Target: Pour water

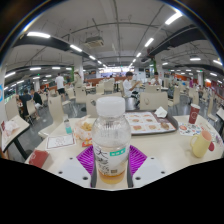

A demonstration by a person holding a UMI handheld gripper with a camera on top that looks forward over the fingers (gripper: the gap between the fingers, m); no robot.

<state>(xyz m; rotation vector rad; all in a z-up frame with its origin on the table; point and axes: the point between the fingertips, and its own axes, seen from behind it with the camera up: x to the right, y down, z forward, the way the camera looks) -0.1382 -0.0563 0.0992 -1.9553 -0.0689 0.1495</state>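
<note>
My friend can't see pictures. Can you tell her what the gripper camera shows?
A clear plastic bottle with a white cap stands upright on a white table between the gripper's two purple pads, which sit close against its sides. A tray of small items lies beyond it on the table. Behind is a big hall with ceiling lights, chairs and people far off.

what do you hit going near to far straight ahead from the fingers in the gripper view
gripper fingers closed on the plastic bottle → tray with a pictured sheet on the white table → person seated at a farther table
</note>
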